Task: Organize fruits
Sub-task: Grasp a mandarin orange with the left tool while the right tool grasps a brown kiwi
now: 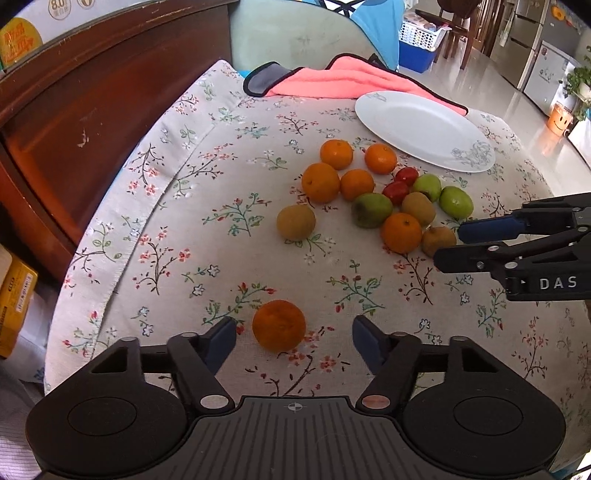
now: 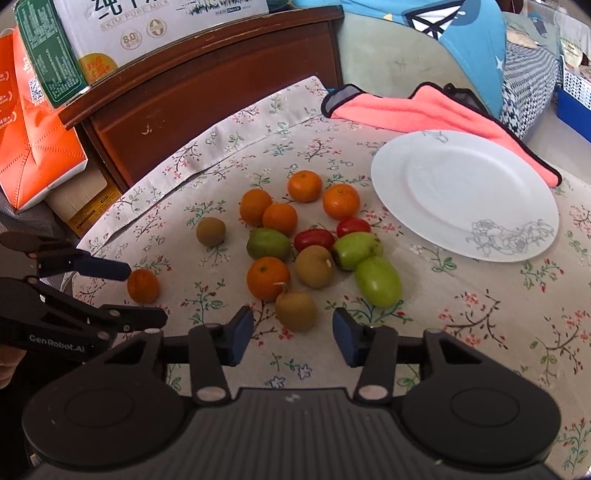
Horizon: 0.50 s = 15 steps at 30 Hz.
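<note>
A pile of fruit (image 1: 373,192) lies on the flowered tablecloth: several oranges, kiwis, green fruits and two red ones. A lone orange (image 1: 279,325) sits apart between the fingers of my open left gripper (image 1: 291,341), untouched; it also shows in the right wrist view (image 2: 143,285). My open right gripper (image 2: 291,334) stands around the nearest kiwi (image 2: 295,311) without touching it. A white plate (image 2: 436,173) stands empty at the back right of the pile, also in the left wrist view (image 1: 410,118).
A pink cloth (image 2: 424,110) lies behind the plate. A dark wooden headboard (image 2: 207,92) with milk cartons (image 2: 155,26) borders the table's left. Chairs and a blue cushion (image 2: 461,44) stand behind. The table edge drops off at left.
</note>
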Available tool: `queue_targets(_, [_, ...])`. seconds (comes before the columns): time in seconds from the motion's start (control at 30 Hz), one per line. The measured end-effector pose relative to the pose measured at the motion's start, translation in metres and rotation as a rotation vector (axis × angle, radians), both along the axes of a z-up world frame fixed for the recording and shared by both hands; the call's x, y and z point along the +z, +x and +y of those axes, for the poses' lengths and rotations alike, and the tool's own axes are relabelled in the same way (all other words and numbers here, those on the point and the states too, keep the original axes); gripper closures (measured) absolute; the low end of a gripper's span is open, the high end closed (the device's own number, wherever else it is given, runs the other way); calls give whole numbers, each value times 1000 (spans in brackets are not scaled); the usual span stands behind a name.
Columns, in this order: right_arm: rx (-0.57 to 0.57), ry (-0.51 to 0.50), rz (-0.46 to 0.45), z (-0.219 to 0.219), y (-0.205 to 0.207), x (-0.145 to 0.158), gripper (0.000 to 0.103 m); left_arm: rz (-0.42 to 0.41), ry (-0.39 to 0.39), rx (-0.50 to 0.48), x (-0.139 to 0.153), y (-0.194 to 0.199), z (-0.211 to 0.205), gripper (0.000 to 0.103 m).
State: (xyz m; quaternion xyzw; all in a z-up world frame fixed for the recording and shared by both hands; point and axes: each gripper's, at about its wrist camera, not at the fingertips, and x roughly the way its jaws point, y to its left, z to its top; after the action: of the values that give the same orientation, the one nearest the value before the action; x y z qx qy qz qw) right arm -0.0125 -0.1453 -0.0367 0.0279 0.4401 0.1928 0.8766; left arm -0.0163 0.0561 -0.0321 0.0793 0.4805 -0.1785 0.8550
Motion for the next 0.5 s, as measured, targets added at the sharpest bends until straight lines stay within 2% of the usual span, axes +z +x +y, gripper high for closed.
queue_targets(0.13, [7,2,-1,4,4,-2,64,17,7,-4,-5,2,-3,54])
queue_targets(0.27, [4,-17,-2,7,7,-4,72,0,11,-5,-6,2,-4,65])
queue_targets(0.33, [-2,-10,-3,6,7,-4,75,-1,0,2,-5,3,-3,76])
queue_targets(0.5, [-11,9,3,3,7,-2,77,-2,-13,1,-4,5,-8,76])
